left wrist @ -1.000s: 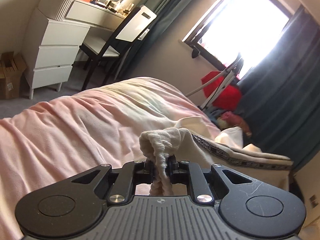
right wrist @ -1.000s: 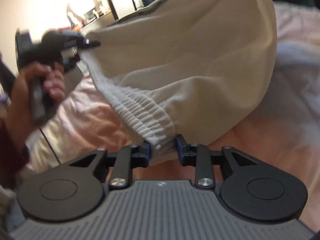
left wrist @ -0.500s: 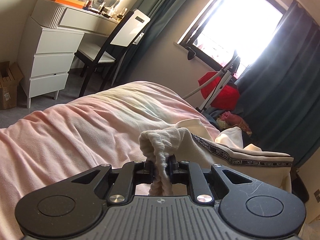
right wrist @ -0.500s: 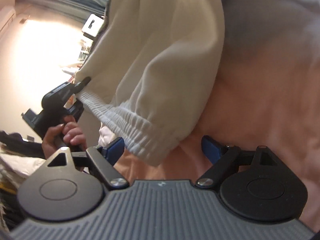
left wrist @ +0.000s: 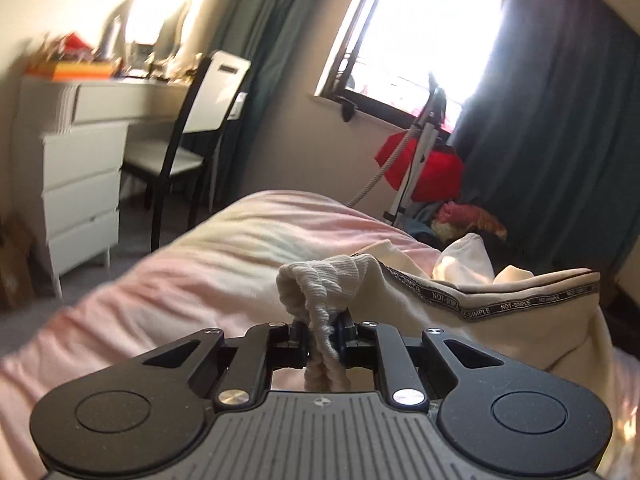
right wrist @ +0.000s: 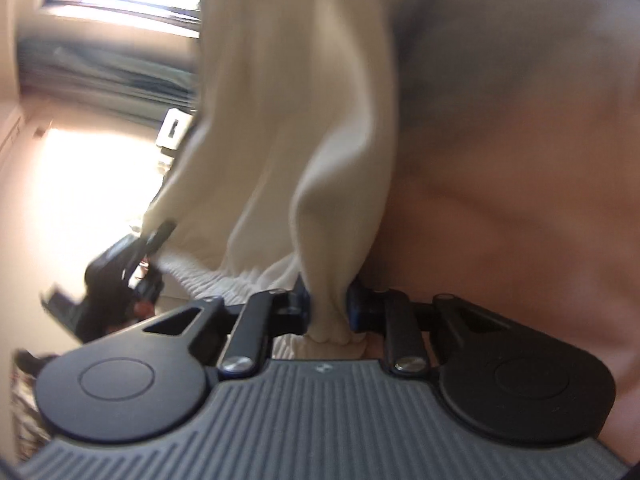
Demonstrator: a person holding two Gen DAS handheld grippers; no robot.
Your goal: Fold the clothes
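Observation:
A cream garment (left wrist: 500,332) with a ribbed elastic hem and a black lettered band hangs over the pink bed (left wrist: 224,280). My left gripper (left wrist: 322,334) is shut on a bunch of the ribbed hem (left wrist: 320,292). In the blurred right wrist view the same cream garment (right wrist: 288,128) hangs down, and my right gripper (right wrist: 328,308) is shut on a fold of it near the ribbed hem. The left gripper (right wrist: 120,276) shows there at the left, holding the hem's other end.
A white drawer unit (left wrist: 76,184) and a black chair (left wrist: 192,140) stand beyond the bed at left. A bright window (left wrist: 420,28) with dark curtains is at the back. A red bag (left wrist: 424,168) and a clothes pile (left wrist: 468,220) lie at right.
My right gripper was open half a second ago and has closed on a fold of the garment. The left gripper kept its grip and tilted slightly upward.

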